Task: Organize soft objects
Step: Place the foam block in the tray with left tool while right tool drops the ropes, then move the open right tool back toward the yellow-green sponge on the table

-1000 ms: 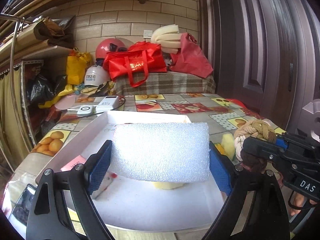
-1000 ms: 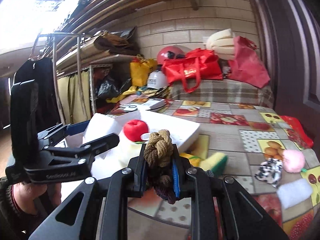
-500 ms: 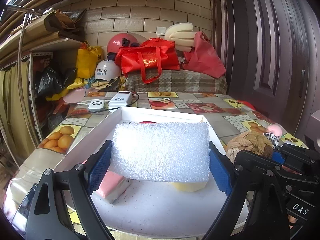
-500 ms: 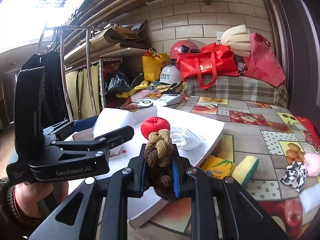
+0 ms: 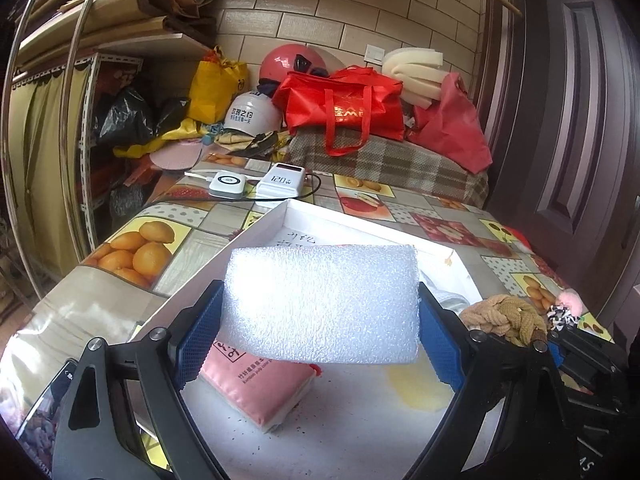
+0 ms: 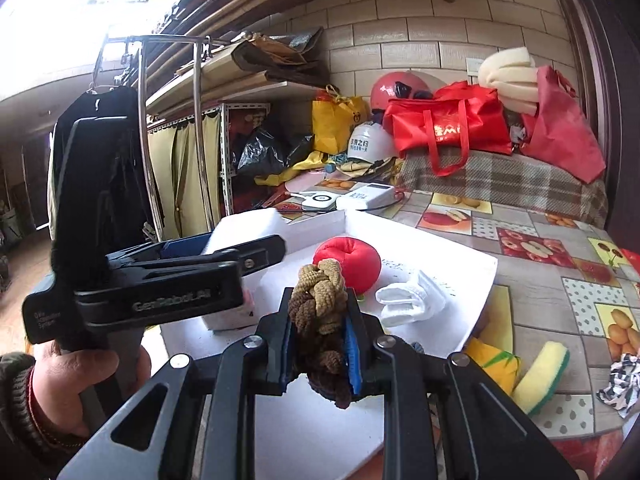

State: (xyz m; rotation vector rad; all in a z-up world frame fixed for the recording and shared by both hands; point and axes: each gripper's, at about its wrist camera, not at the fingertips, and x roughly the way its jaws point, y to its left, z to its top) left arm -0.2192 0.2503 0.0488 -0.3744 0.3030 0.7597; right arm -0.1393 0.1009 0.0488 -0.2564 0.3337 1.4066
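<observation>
With both claws loaded over the white tray (image 5: 280, 220), I'm mid-drop-off: left claw (image 5: 320, 332) clamps the foam block (image 5: 320, 304), right claw (image 6: 318, 340) pinches the rope knot (image 6: 320, 292). Next I reckon lower, then release into free tray space.

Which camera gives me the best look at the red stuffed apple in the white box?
The right wrist view: the red stuffed apple sits in plain sight inside the white box, just beyond the braided rope clamped in the right gripper. In the left wrist view the white foam block hides nearly all of it.
</observation>
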